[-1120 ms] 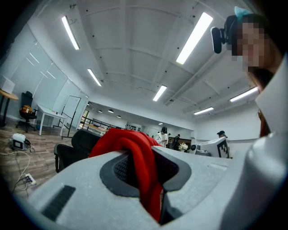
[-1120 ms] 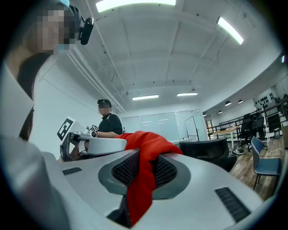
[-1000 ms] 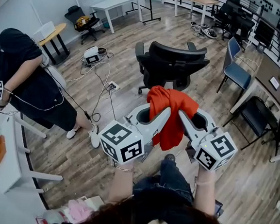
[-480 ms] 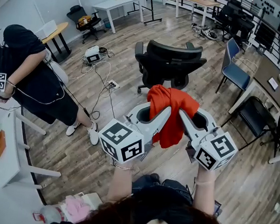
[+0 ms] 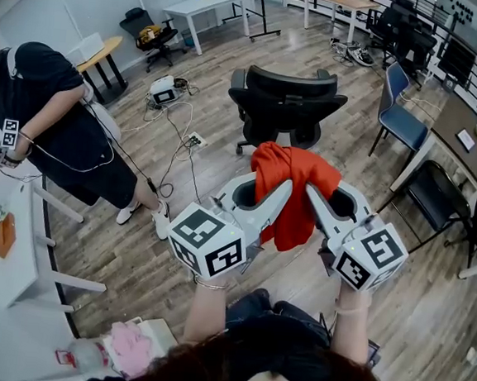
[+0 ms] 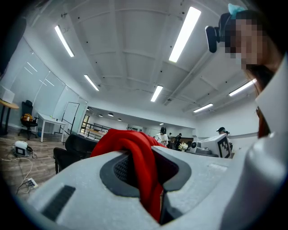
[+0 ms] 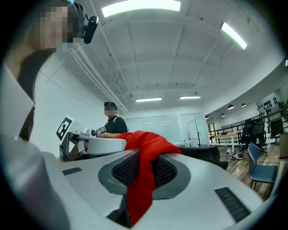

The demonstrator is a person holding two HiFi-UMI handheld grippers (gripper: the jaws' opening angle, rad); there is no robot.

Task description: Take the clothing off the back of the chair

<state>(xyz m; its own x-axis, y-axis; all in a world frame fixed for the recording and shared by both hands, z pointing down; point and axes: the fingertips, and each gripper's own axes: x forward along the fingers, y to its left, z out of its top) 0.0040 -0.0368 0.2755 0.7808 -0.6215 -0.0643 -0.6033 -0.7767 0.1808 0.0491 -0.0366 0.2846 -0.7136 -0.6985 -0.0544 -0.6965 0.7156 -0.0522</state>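
A: Gripping what?
B: Clamping red clothing (image 5: 296, 215) in left gripper (image 5: 285, 190) and right gripper (image 5: 310, 192), both nearly closed on fabric. Hanging between them, near side of chair (image 5: 287, 107), clear of its back.
A: Step?
B: Probably carrying off. Next: finding a set-down spot, keeping both pinches tight.

The right gripper (image 7: 143, 173) has its jaws clamped on red clothing (image 7: 148, 146), which bunches over the pads and hangs down between them. At the far left are the left gripper (image 7: 104, 144) and a person (image 7: 112, 123) in black. A black chair (image 7: 200, 153) stands to the right.
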